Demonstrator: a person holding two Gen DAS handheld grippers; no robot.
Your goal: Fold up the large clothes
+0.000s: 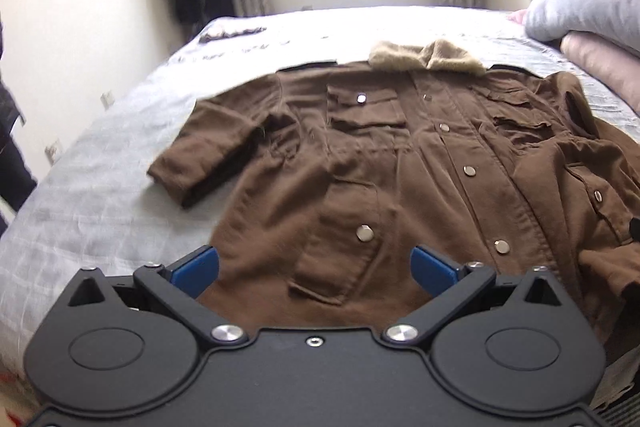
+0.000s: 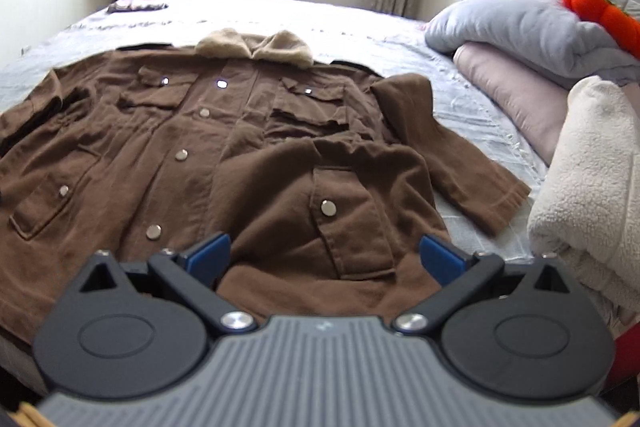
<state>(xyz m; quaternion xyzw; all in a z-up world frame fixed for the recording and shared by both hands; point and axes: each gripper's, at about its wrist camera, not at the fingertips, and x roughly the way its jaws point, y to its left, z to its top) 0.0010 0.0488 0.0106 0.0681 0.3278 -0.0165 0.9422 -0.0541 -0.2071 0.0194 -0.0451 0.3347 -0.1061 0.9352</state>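
A large brown jacket (image 1: 400, 163) with a tan fleece collar (image 1: 428, 61), silver snaps and flap pockets lies face up on the bed, collar at the far side. It also shows in the right wrist view (image 2: 224, 155). Its left sleeve (image 1: 208, 155) lies out on the sheet; its right sleeve (image 2: 452, 147) lies out toward the pillows. My left gripper (image 1: 315, 267) is open and empty above the hem's left half. My right gripper (image 2: 325, 259) is open and empty above the hem's right half, near a lower pocket (image 2: 348, 223).
The bed has a pale grey sheet (image 1: 100, 195). Grey and pink pillows (image 2: 512, 27), a white fleece blanket (image 2: 592, 179) and an orange plush item (image 2: 600, 11) are stacked at the right. A small dark item (image 2: 136, 5) lies at the far left corner. A window is behind.
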